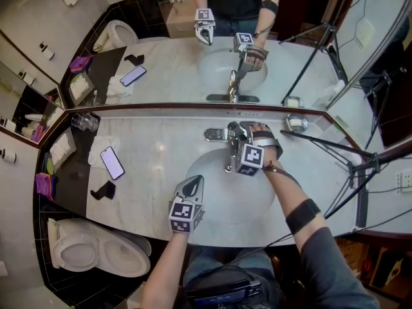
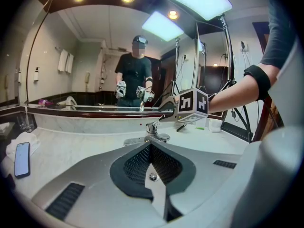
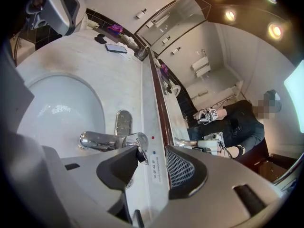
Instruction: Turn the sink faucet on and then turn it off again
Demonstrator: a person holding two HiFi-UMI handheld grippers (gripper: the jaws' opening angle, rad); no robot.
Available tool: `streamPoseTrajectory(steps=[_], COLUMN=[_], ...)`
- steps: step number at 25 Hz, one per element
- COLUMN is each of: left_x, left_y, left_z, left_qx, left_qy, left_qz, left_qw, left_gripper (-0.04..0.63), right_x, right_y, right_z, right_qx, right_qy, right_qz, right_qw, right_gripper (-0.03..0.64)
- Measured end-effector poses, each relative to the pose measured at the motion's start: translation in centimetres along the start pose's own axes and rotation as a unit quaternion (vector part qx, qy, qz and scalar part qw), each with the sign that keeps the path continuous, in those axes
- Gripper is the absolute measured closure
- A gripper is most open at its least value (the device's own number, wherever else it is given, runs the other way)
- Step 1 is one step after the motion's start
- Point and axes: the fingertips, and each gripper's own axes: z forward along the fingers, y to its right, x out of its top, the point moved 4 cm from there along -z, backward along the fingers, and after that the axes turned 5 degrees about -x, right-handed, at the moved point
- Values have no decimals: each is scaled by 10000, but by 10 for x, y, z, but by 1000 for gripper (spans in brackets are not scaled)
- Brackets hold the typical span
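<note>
**Right gripper** [image 1: 235, 136] is hanging at the faucet [image 1: 216, 134] with its jaws standing wide apart. The lever tip is lying between them, close beside one pad; contact cannot be told.

**Room:** Just ahead of these jaws the mirror [image 1: 161, 63] edge is closing off the counter [image 1: 154, 145]. The basin [image 1: 215, 195] is lying open below and behind them.

**Left gripper** [image 1: 190, 185] is hanging over the basin's near rim, jaws pressed together on nothing. The faucet is standing straight ahead of it, well apart.

**Views:** Only the right gripper view is showing the lever inside the jaws. The left gripper view is showing the lever slanting up toward the right gripper. The head view is showing the free basin between both tools.
</note>
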Motion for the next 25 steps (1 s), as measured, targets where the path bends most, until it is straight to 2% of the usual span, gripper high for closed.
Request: streamPoseTrajectory(steps=[4,12,18,21,25], left_x=[2,10,20,25,32], left_y=[0,1,2,1,2], left_z=[-1,-12,-21,-25,-32], left_qx=[6,13,17,5,-30], left_qy=[29,105,189,243,298], left_qz=[0,29,78,116,175], left_qw=[10000,9999,9998,9996,9994], left_gripper=[588,588,588,588,588], right_x=[2,-1,-3,0,-3], right_y=[1,-8,-20,-11,-1], right_z=[-1,-11,-41,-63,-97], right_qx=[134,51,20,-168,-300], right_qy=[-47,-192,-128,-41,-12], right_qz=[112,1,251,614,1376], right_qw=[9998,9998,9996,9980,9900], right_gripper=[417,414,458,503,560])
